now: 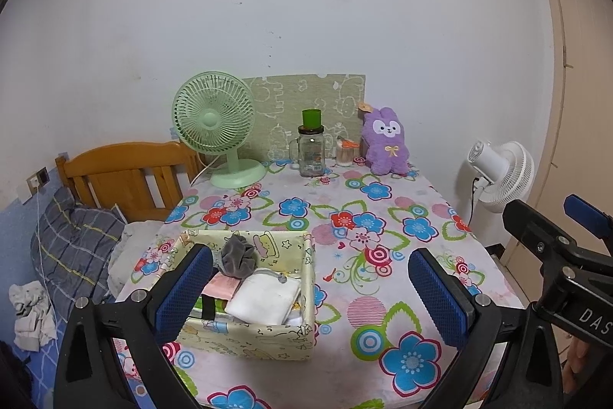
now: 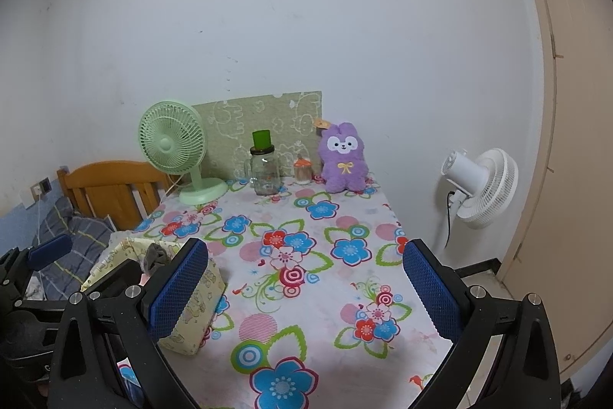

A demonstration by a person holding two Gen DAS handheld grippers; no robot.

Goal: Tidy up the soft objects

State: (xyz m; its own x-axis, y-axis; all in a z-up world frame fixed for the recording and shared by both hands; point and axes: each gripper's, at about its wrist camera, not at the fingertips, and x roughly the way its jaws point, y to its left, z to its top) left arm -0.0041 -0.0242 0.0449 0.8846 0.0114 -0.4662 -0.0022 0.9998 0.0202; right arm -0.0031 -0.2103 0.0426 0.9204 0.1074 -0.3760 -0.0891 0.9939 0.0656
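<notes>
A pale yellow patterned fabric box [image 1: 253, 344] stands on the near left of the flowered table [image 1: 383, 217]. Inside lie a grey scrunchie [image 1: 237, 253], a white folded cloth [image 1: 264, 298] and pink items. A purple plush rabbit [image 1: 385, 142] sits upright at the table's far edge, also in the right wrist view [image 2: 343, 158]. My left gripper [image 1: 310, 294] is open and empty, held above the box's right side. My right gripper [image 2: 306, 290] is open and empty over the table's middle, right of the box [image 2: 191, 309].
A green desk fan [image 1: 216, 125], a glass jar with a green cap [image 1: 311, 148] and a small jar [image 1: 345, 152] stand along the far edge before a green board. A white floor fan [image 1: 502, 175] stands right of the table. A bed with wooden headboard [image 1: 122, 175] lies left.
</notes>
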